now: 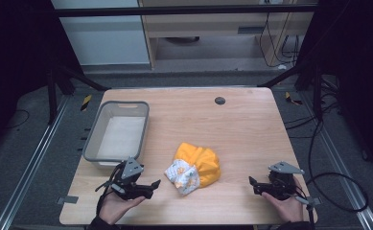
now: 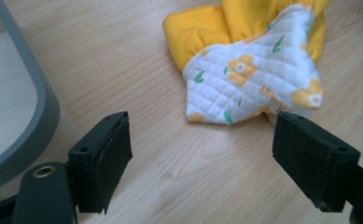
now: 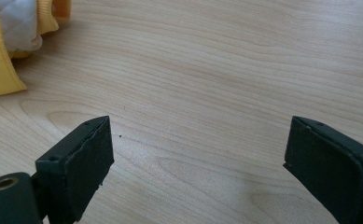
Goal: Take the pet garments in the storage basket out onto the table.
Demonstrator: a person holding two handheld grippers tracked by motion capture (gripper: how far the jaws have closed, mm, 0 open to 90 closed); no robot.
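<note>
Two tongs: left tongs (image 1: 151,184) and right tongs (image 1: 254,183), each held in a hand at the near edge of the surface (image 1: 241,139), well apart from each other.
Cloth position: crumpled yellow cloth (image 1: 196,167) between the two, near the middle of the surface; closer to the left tongs (image 2: 200,158), just ahead of their tips in the left gripper view; farther from the right tongs (image 3: 198,163), at the upper left corner of the right gripper view.
Left tongs state: jaws spread wide, nothing between them, one tip near the cloth's (image 2: 254,65) white edge.
Right tongs state: jaws spread wide over bare wood, nothing held.
Cloth look: bunched in a heap, yellow outer side, white quilted inner side turned up, printed with orange flowers and small green leaves.
Cloth texture: soft, padded, diamond stitching on the white face.
Bin: grey plastic tub (image 1: 137,136), rectangular with rounded corners, at the left of the surface, just beside the left tongs.
Surface: pale wood grain, smooth, small dark round cap (image 1: 219,100) near the far edge.
Tong pads: black, flat, blocky.
</note>
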